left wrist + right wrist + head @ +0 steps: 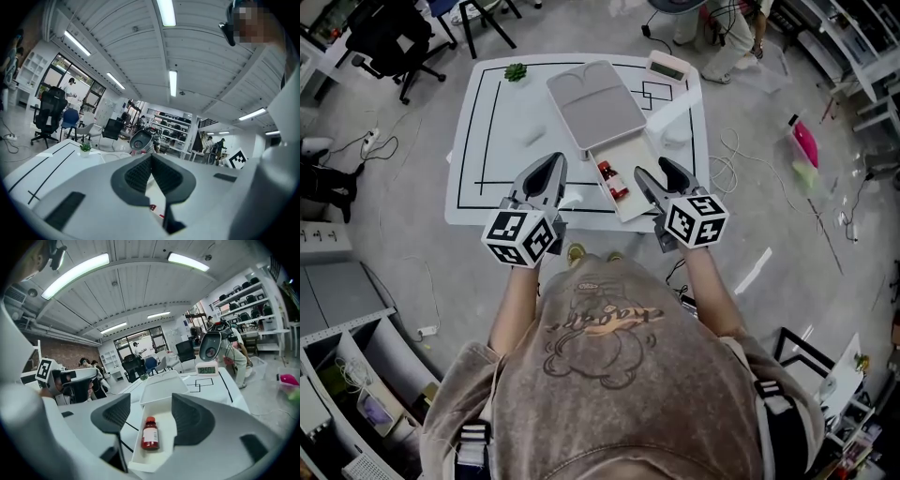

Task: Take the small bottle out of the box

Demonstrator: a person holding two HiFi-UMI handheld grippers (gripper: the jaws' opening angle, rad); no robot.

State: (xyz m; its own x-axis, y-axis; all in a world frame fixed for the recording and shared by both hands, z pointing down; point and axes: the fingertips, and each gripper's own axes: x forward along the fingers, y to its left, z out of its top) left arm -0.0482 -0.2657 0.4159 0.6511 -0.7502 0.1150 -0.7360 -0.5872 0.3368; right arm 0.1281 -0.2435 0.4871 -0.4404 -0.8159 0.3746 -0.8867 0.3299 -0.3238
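before right gripper [149, 403], jaws wide, empty: small bottle [150, 434]

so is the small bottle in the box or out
In. The small bottle lies on its side in the open white box; the right tool is open and not touching it.
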